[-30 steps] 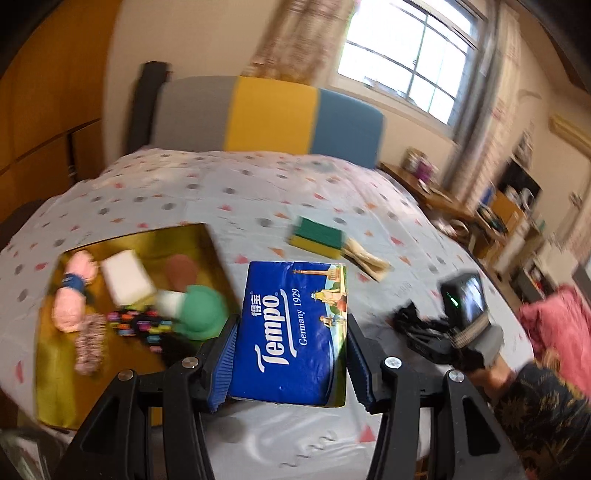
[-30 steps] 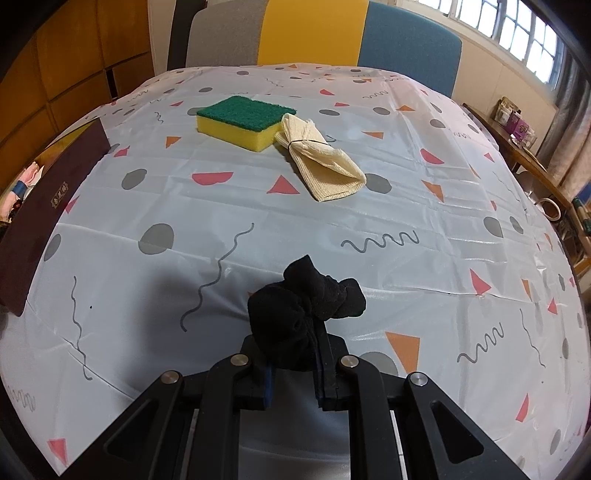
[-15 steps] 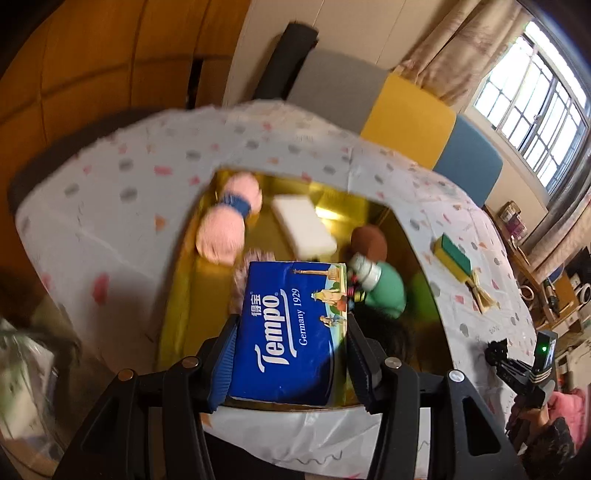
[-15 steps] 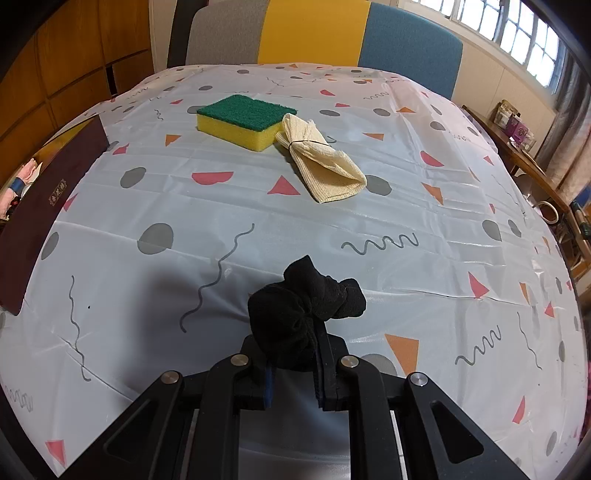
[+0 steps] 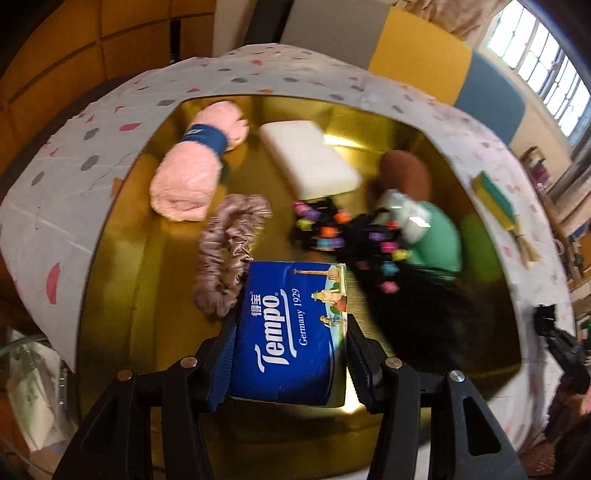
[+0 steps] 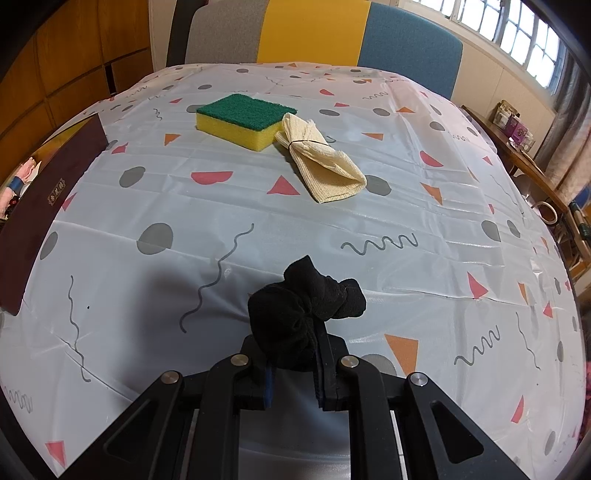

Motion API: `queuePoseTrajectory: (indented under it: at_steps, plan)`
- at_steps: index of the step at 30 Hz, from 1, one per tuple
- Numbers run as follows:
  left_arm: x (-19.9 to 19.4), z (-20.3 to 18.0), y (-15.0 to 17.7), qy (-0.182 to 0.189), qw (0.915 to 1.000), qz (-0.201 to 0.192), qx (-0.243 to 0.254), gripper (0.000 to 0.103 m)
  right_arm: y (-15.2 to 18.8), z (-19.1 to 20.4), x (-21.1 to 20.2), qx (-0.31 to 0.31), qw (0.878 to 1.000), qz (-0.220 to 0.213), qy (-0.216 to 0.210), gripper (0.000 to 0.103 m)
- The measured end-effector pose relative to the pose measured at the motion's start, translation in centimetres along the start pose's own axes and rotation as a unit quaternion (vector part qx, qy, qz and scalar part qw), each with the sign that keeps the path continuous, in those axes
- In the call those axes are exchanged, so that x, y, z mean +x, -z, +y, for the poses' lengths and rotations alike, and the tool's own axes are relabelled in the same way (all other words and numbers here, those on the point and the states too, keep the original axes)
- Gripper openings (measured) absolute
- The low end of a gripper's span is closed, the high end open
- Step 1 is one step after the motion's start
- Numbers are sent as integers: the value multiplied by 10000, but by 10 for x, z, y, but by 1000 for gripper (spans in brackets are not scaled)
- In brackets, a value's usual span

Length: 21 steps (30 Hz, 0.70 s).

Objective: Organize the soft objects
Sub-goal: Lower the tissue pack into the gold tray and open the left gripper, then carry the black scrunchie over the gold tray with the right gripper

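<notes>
My left gripper (image 5: 290,354) is shut on a blue Tempo tissue pack (image 5: 291,328), held above the near part of a gold-lined box (image 5: 122,240). Inside the box lie a pink fluffy roll with a blue band (image 5: 192,170), a white pad (image 5: 310,158), a mauve scrunchie (image 5: 229,251), a black item with coloured beads (image 5: 343,236), a green soft thing (image 5: 436,236) and a brown one (image 5: 406,173). My right gripper (image 6: 293,373) is shut on a black bundled cloth (image 6: 303,314) just over the patterned tablecloth (image 6: 369,229). A green-and-yellow sponge (image 6: 245,120) and a tied cream cloth (image 6: 321,158) lie beyond it.
The box's dark maroon wall (image 6: 33,214) stands at the left edge of the right wrist view. A grey, yellow and blue chair back (image 6: 314,33) lines the far table side. A cluttered side table (image 6: 517,140) stands to the right under the windows.
My left gripper swung from the table's middle to over the gold box and sank closer to it, the tissue pack still in its jaws. The right gripper and the black cloth stayed put.
</notes>
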State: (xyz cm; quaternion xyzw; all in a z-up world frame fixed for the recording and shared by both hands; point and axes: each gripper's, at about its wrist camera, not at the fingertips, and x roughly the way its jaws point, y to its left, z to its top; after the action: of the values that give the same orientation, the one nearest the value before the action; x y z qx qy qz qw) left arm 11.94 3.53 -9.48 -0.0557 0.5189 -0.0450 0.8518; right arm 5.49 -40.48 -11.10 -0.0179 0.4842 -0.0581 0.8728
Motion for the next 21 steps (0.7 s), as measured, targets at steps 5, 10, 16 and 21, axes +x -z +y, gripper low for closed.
queuePoseTrajectory:
  at_steps: [5,10,16,21]
  plan:
    - [5,13,-5,-321,9995,-55,-26,54,0,0,0,-8,10000,-2,14,15]
    - [0,11,-2,-195,9997,-120,-15,65,0,1,1,-27,10000,-1,36,15]
    - [-24,6,8,-333,9984,-447,37,70,0,2,1,-70,9999,1,72,15]
    - [-50,-3,14,-516,9949,-857,136,70,0,4,1,-114,9999,0,103,16]
